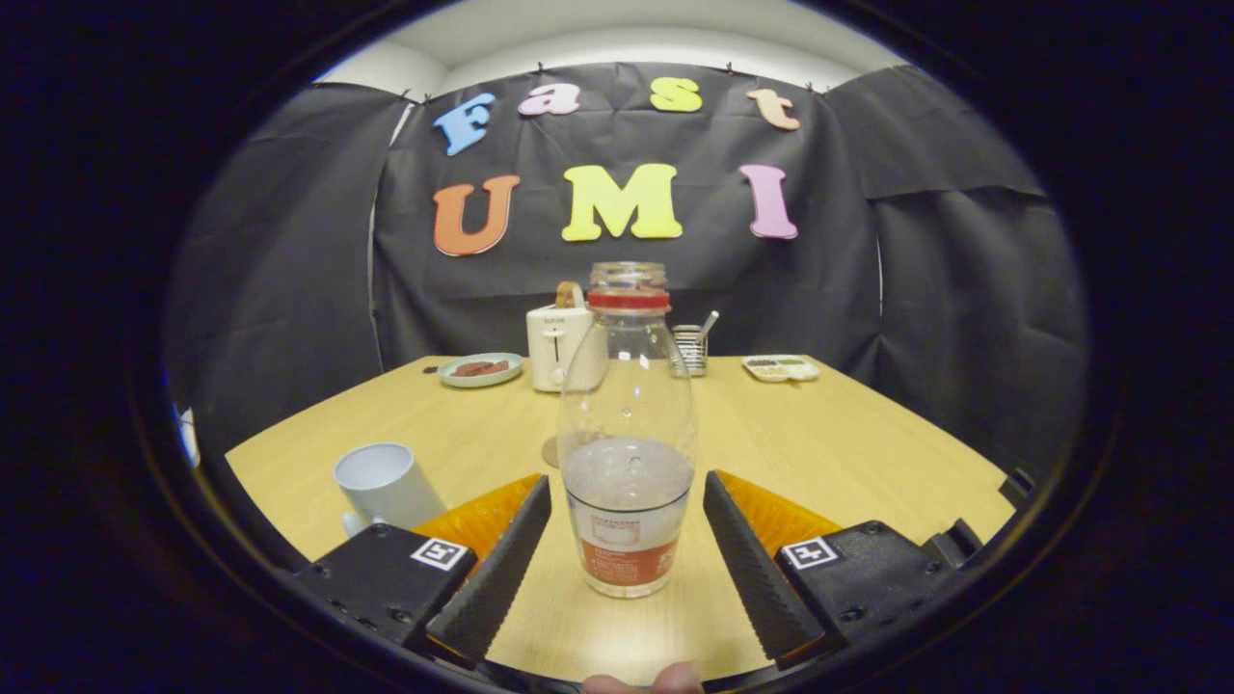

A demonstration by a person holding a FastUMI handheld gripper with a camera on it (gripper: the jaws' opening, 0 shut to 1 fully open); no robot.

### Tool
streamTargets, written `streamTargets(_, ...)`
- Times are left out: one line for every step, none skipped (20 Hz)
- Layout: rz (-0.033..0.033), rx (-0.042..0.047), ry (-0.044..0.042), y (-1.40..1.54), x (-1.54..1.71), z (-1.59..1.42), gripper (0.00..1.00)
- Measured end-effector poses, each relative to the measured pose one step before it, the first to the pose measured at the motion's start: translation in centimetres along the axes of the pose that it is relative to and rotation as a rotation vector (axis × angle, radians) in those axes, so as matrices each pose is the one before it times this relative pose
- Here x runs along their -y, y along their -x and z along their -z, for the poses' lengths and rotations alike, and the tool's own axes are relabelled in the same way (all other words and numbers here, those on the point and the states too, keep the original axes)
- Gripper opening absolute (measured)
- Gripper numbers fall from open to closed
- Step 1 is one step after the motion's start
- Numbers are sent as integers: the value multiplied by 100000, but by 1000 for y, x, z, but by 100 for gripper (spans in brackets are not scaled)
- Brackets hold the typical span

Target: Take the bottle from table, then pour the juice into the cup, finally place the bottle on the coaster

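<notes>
A clear plastic bottle (627, 434) with a red ring at its open neck stands upright on the wooden table (848, 453). It is about half full of pale liquid and carries a label low down. It stands between the two fingers of my gripper (627, 496), with a gap on each side, so the gripper is open. A white cup (386, 485) stands to the left of the left finger. Just behind the bottle's left side a sliver of a round coaster (551, 451) shows, mostly hidden by the bottle.
At the table's far side stand a white toaster (557, 347), a green plate with food (480, 369), a metal utensil holder (690, 349) and a small white tray (781, 367). A fingertip (644, 680) shows below the fingers.
</notes>
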State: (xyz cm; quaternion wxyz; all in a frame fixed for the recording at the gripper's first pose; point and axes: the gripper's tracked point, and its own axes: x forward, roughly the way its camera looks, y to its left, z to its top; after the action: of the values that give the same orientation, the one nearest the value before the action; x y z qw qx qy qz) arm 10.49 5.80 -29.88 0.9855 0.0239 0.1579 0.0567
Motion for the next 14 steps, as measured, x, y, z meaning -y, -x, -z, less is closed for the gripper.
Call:
streamTargets(217, 180, -1370, -321, 30, 25, 100)
streamTargets(371, 197, -1006, -261, 18, 26, 100)
streamTargets(-374, 496, -941, -227, -181, -125, 100)
streamTargets(-1, 356, -93, -274, -135, 68, 100)
streamTargets(674, 692, 138, -71, 70, -150, 100)
streamTargets(14, 224, 94, -104, -122, -17, 100)
streamTargets(-68, 123, -381, -171, -147, 36, 94)
streamTargets(175, -24, -517, -26, -50, 40, 90)
streamTargets(291, -21, -215, -136, -29, -71, 86)
streamTargets(92, -370, 182, 24, -20, 68, 84)
streamTargets(109, -52, -246, -100, -26, -52, 83)
streamTargets(-465, -261, -139, 73, -212, -109, 82)
streamTargets(-391, 90, 527, 81, -220, -228, 81)
streamTargets(-194, -109, 1733, 18, -189, -208, 80)
